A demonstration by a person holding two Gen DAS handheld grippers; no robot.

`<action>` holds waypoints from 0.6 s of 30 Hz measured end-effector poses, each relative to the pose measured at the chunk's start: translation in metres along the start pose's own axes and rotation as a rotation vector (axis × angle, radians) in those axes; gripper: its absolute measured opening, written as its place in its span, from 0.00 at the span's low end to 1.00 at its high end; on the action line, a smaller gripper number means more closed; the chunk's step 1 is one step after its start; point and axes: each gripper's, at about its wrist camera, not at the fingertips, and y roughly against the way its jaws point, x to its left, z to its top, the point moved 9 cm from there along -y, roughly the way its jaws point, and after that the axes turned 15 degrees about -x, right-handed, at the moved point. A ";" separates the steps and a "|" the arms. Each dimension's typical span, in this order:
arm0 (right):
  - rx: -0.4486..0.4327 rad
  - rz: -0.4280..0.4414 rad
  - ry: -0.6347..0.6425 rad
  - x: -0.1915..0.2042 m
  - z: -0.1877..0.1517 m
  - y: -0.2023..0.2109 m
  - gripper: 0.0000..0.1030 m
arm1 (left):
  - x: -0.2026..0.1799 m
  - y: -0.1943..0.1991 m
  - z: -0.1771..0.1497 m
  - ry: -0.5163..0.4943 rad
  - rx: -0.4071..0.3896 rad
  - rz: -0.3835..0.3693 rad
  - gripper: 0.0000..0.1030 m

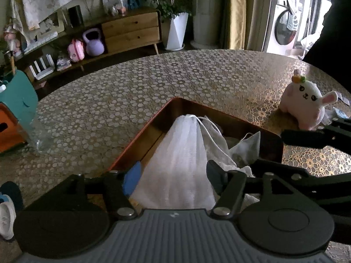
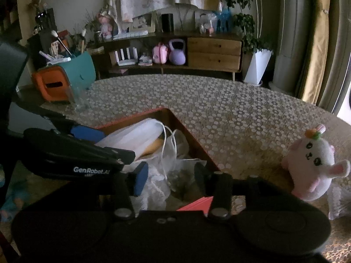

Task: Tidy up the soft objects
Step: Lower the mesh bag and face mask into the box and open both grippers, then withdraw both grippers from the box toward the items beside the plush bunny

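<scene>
A tray (image 1: 151,122) sits on the desk (image 1: 197,74) at the near edge, its far corner pointing to 12 o'clock. In the tray lies a mesh bag (image 1: 175,157), with a heap of other bags (image 2: 175,151) just to its 3 o'clock side. The left gripper (image 1: 173,177) hangs over the tray's near end, the mesh bag between its jaws. The right gripper (image 2: 171,179) hangs over the heap, at 3 o'clock from the left one. A plush rabbit (image 1: 307,105) stands on the desk at 3 o'clock from the tray, apart from it. A tissue box (image 2: 54,85) stands at 10 o'clock near the desk's far-left edge. Behind the desk, at 12 o'clock, a sideboard (image 2: 212,52) lines the wall, a potted plant (image 2: 256,65) beside it at 3 o'clock.
</scene>
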 end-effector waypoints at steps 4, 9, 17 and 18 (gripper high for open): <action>-0.029 0.010 0.014 0.003 0.007 0.015 0.57 | -0.001 0.013 0.004 -0.010 -0.023 0.001 0.64; -0.061 0.023 0.019 0.007 0.014 0.037 0.62 | -0.006 0.033 0.011 0.003 -0.055 -0.002 0.64; -0.103 0.007 0.002 -0.004 0.020 0.083 0.67 | -0.023 0.071 0.020 0.006 -0.092 -0.033 0.64; -0.106 0.004 -0.002 -0.006 0.021 0.087 0.67 | -0.027 0.075 0.021 0.005 -0.098 -0.040 0.64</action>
